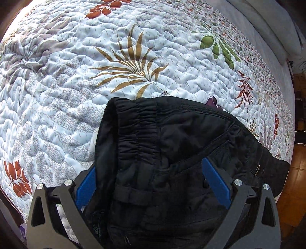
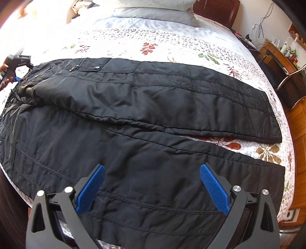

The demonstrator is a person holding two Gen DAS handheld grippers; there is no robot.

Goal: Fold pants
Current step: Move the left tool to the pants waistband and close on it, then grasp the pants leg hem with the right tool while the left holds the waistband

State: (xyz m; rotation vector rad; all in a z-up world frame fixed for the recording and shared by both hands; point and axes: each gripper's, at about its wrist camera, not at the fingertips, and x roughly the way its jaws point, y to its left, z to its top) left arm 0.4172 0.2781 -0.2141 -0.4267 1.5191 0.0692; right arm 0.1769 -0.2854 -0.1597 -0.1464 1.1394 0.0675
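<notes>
Black padded pants lie spread across the bed, waist at the left, both legs running right and parted near the cuffs. My right gripper is open, its blue pads just above the near leg. In the left wrist view the pants' elastic waistband is bunched up between the wide-apart blue pads of my left gripper; the cloth hides the fingertips, and I cannot tell if it is held. The left gripper also shows in the right wrist view at the waist end.
The bed has a white quilted cover with leaf prints. Pillows and a wooden headboard are at the far end. A wooden nightstand with small items and a chair stand to the right, over wood floor.
</notes>
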